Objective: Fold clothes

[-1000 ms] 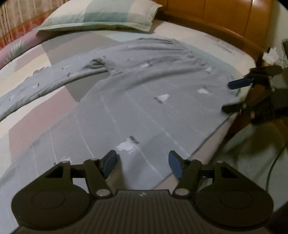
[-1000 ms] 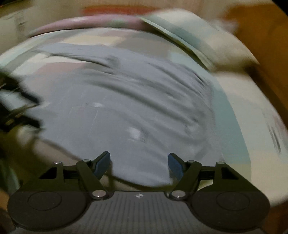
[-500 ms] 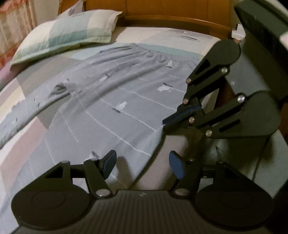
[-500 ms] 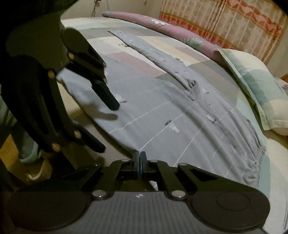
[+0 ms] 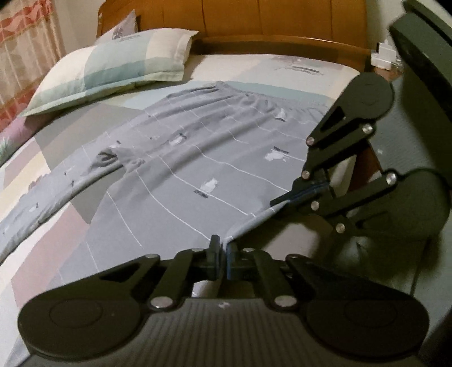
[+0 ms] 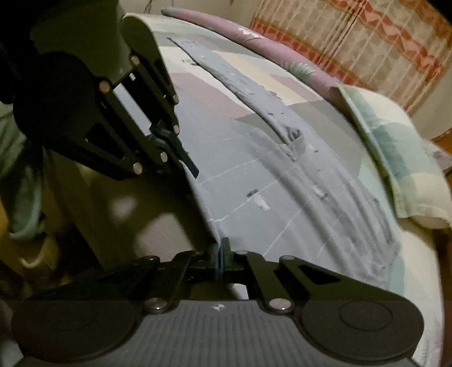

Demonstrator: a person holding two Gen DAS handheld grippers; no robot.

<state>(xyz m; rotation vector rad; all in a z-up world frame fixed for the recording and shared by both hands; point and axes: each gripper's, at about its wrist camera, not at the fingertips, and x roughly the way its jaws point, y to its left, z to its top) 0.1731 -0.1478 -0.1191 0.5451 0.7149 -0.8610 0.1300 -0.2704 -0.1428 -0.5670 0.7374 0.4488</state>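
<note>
Along the bed's (image 5: 282, 63) near edge we hold the grey trousers (image 5: 197, 158), spread flat: left gripper (image 5: 221, 248) and right gripper (image 6: 221, 252) jaws pinched on the hem. Thin bites, so a hard lift may slip the cloth free.

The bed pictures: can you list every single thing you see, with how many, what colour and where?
pyjama trousers: one, grey with white lines and small prints, spread flat across the bed, waistband toward the headboard, near edge pinched by both grippers
pillow: one, cream, teal and grey blocks, at the head of the bed
bedsheet: one, pastel patchwork, under the trousers
headboard: one, orange-brown wood, behind the pillow
curtain: one, beige with red bands, beyond the far side of the bed
white box: one, beside the headboard; too small to identify
left gripper: one, black with blue pads, shut on the trousers' edge
right gripper: one, black, shut on the same edge
</note>
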